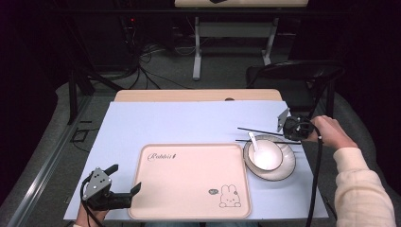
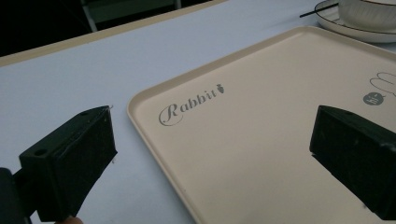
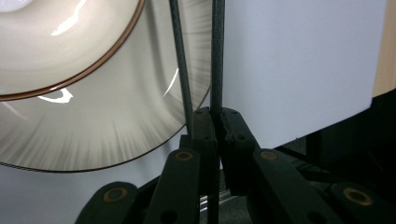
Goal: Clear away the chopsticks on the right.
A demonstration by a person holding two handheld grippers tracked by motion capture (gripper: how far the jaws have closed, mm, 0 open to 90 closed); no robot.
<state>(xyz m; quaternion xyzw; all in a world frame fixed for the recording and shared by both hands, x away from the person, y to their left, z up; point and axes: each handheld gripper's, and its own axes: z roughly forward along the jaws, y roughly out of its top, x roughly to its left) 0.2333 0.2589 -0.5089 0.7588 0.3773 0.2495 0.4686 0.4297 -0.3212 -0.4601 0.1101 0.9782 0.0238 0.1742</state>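
Clearly the right gripper (image 1: 297,128), at the frame's right, pinches both chopsticks (image 1: 257,134) over the plate (image 1: 285,169); the thin sticks could scissor and slip out. Lower left, the left gripper (image 1: 124,179) gapes wide at the tray (image 1: 189,208).

A pale blue mat (image 1: 189,123) covers the wooden table (image 1: 198,95). Beyond the table, a black chair (image 1: 295,75) stands at the far right, near a white-legged desk frame (image 1: 234,35) farther back. Dark cables (image 1: 151,66) trail across the grey floor (image 1: 165,71). A metal rail (image 1: 42,161) runs along the left side.
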